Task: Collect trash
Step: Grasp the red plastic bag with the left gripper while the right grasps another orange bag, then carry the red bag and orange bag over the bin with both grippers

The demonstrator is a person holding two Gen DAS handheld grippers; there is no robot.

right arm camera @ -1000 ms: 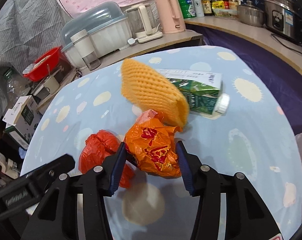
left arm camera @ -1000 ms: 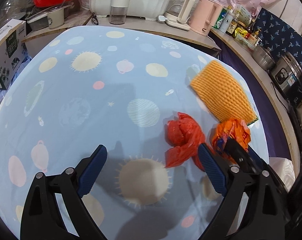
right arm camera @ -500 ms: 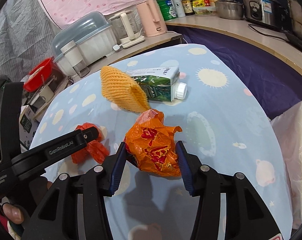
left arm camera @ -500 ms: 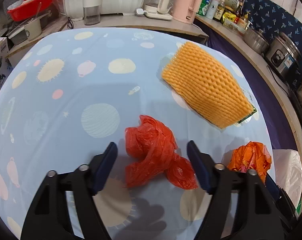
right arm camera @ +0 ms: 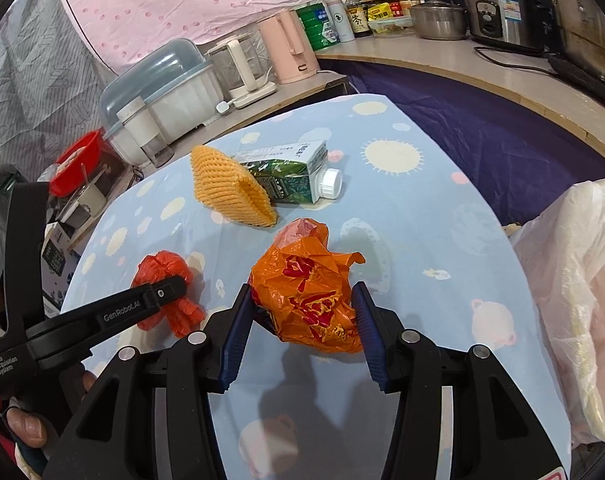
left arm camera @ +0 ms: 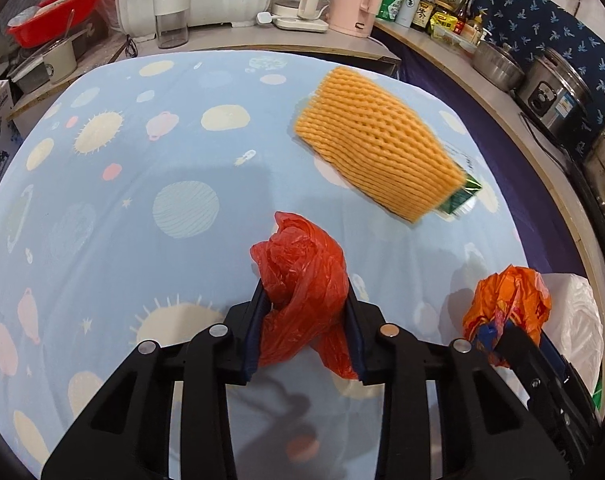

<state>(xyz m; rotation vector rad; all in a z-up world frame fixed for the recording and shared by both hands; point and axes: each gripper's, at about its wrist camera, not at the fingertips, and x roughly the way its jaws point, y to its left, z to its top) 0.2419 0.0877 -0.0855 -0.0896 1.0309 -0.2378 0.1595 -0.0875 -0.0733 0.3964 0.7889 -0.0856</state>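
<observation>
Right wrist view, "GenRobot.AI" on left gripper [right arm camera: 174,292], "Data Acquisition System"

My left gripper [left arm camera: 304,320] has just been closing on the red bag [left arm camera: 302,280]; my right gripper [right arm camera: 304,320] clamps the orange bag [right arm camera: 308,292].

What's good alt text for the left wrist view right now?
The left gripper has just been closing on a crumpled red plastic bag on a blue planet-print tablecloth. At right, the right gripper holds an orange bag; an orange foam net lies beyond.
</observation>
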